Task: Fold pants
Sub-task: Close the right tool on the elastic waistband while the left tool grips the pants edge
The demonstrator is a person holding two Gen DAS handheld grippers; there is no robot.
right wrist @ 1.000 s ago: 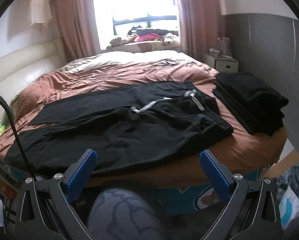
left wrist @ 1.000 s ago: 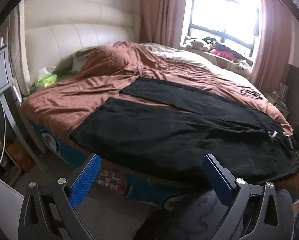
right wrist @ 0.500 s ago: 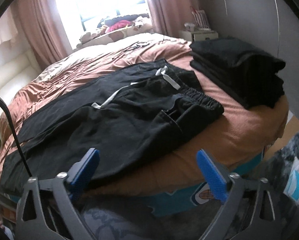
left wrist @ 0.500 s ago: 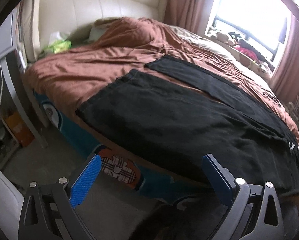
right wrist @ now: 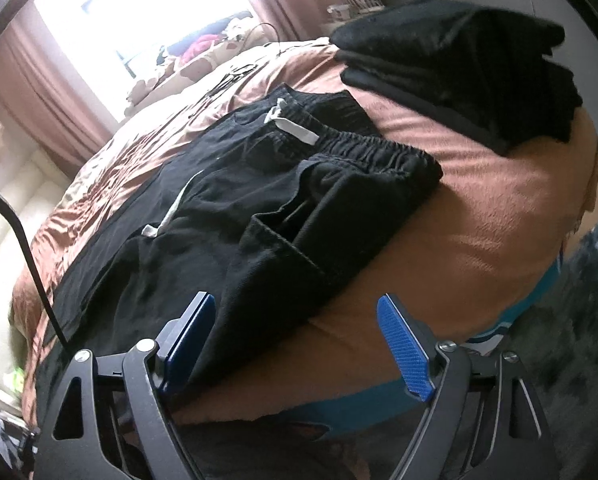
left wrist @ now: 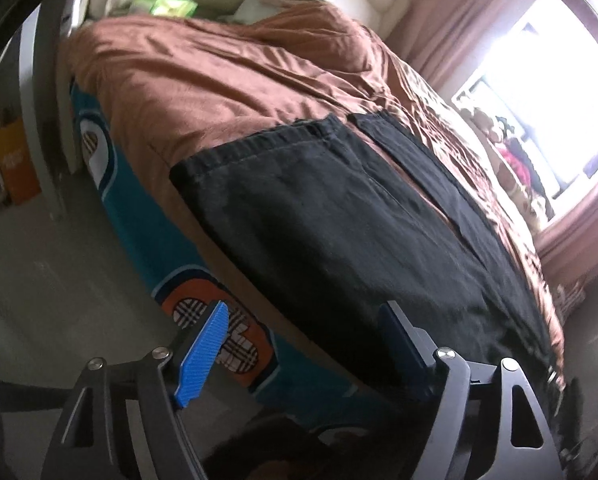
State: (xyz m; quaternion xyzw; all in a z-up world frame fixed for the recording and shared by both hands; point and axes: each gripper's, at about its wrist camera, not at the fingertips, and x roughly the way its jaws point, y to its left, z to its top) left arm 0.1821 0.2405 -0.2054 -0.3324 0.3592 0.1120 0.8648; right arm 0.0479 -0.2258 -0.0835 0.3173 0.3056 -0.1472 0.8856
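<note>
Black pants (left wrist: 339,216) lie flat on a brown bedspread (left wrist: 203,80), legs apart, the near leg's hem (left wrist: 255,144) toward the headboard. My left gripper (left wrist: 303,348) hangs low at the bed's near edge by that leg, jaws closing, nothing between its blue pads (left wrist: 203,352). In the right wrist view the waist end of the pants (right wrist: 283,200) shows its elastic band (right wrist: 379,152) and white drawstring (right wrist: 295,124). My right gripper (right wrist: 299,344) is at the bed edge below the waist, jaws closing; the pants' hip edge lies beside its left pad, not pinched.
A stack of folded black clothes (right wrist: 459,64) sits on the bed's right corner. The teal patterned bed side (left wrist: 159,240) drops to a grey floor. A grey frame (left wrist: 47,92) stands left of the bed. A window (right wrist: 147,8) with pink curtains lies beyond.
Both grippers have dropped and moved closer to the bed edge, each rolling so the bed looks tilted. Their jaws have narrowed somewhat. The pants have not moved.
</note>
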